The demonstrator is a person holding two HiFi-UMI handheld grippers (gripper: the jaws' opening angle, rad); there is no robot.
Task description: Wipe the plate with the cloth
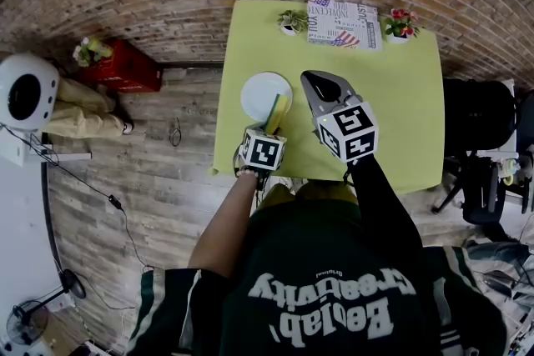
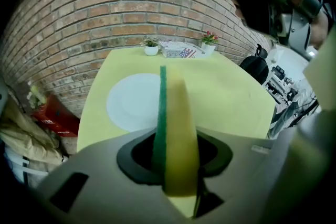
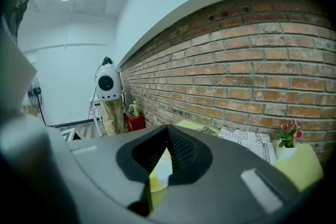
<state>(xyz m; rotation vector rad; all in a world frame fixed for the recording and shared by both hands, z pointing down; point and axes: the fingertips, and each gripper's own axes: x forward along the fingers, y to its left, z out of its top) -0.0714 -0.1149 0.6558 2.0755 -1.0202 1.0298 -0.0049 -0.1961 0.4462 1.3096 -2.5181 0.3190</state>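
Floor at left: white round device [image 1: 27, 90], red box [image 1: 125, 67]. Yellow-green table [image 1: 392, 100]. White plate [image 1: 259, 92] lies on its left half, near the front-left edge. Left gripper [image 1: 272, 127] is clamped on a yellow sponge [image 1: 279, 105] with a green scrub face, held on edge. The sponge tip is over the plate's near-right rim; contact with the plate unclear. Right gripper [image 1: 320, 85] is just right of the plate, jaws together, nothing between them, raised over the table. Back edge: small plant pot [image 1: 291, 21], newspaper [image 1: 343, 22], flower pot [image 1: 400, 24].
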